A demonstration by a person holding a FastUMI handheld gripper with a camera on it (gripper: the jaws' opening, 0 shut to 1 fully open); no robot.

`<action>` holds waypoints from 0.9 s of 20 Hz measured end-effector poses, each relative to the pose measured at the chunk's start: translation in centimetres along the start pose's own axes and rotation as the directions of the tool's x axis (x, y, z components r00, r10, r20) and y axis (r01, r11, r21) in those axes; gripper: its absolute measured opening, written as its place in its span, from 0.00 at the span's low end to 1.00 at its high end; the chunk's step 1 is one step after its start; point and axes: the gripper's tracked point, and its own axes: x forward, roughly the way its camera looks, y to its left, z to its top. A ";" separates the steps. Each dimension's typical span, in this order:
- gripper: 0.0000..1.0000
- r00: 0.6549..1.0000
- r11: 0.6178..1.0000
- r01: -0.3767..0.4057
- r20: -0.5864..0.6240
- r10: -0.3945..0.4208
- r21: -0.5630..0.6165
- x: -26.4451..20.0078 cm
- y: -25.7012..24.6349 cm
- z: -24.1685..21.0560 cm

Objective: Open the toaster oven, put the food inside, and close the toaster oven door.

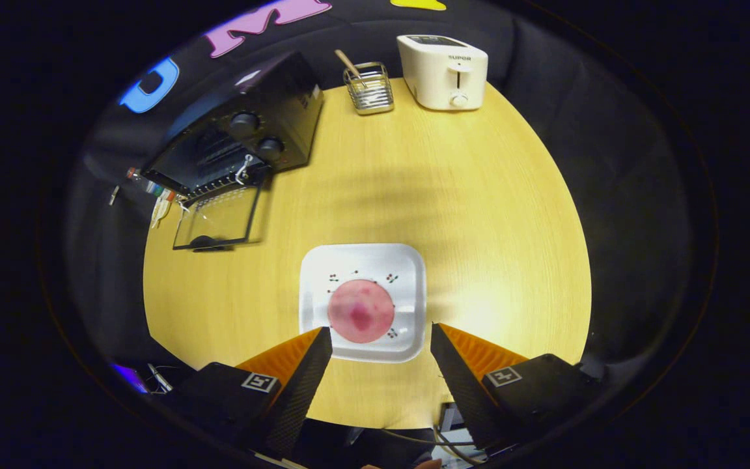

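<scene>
The gripper [381, 339] hung above the near part of the round wooden table [479, 215], its two fingers spread wide and holding nothing. Between and just ahead of the fingertips [321, 339] sat a white square plate [313, 286] carrying a round pink slice of food [361, 311], probably ham or a similar cold cut; the surface was too blurred to tell. The plate's near edge lay level with the fingertips, partly screened by the left one.

The black toaster oven [264, 104] stood well beyond the left finger, at the table's far left edge, with its glass door [219, 218] already dropped open and lying flat toward the plate. The oven's interior was dark and could not be made out; its far left side ran off the table edge into shadow.

Further back stood a wire utensil holder [368, 90] with a wooden handle sticking out, and just beside it a white pop-up toaster [443, 71].

Loose cables [453, 446] showed below the right finger.
</scene>
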 end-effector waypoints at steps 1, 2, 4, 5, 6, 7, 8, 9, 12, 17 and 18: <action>0.99 1.000 1.000 -0.004 -0.019 0.004 -0.006 1.0 -0.5 0.0; 0.99 0.999 1.000 -0.005 -0.036 0.004 -0.011 1.9 -0.9 -0.1; 0.99 0.997 1.000 -0.005 -0.078 0.004 -0.018 3.8 -1.4 -0.8; 0.95 0.996 1.000 0.000 -0.094 -0.003 -0.022 4.6 -1.7 -1.1; 0.93 0.994 1.000 0.007 -0.109 -0.010 -0.030 5.3 -2.1 -1.3; 0.87 0.993 0.999 0.012 -0.114 -0.016 -0.032 5.8 -2.4 -1.4; 0.82 0.993 1.000 0.018 -0.120 -0.021 -0.024 6.3 -2.7 -1.5; 0.70 0.992 1.000 0.020 -0.121 -0.022 -0.015 6.6 -2.8 -1.6; 0.31 0.995 1.000 0.022 -0.096 -0.023 -0.012 6.9 -3.6 -1.3; 0.05 0.980 0.981 -0.191 -0.058 0.192 0.021 6.8 -2.1 -1.3; 0.05 0.965 0.964 -0.251 -0.054 0.256 0.082 6.4 -1.4 -1.5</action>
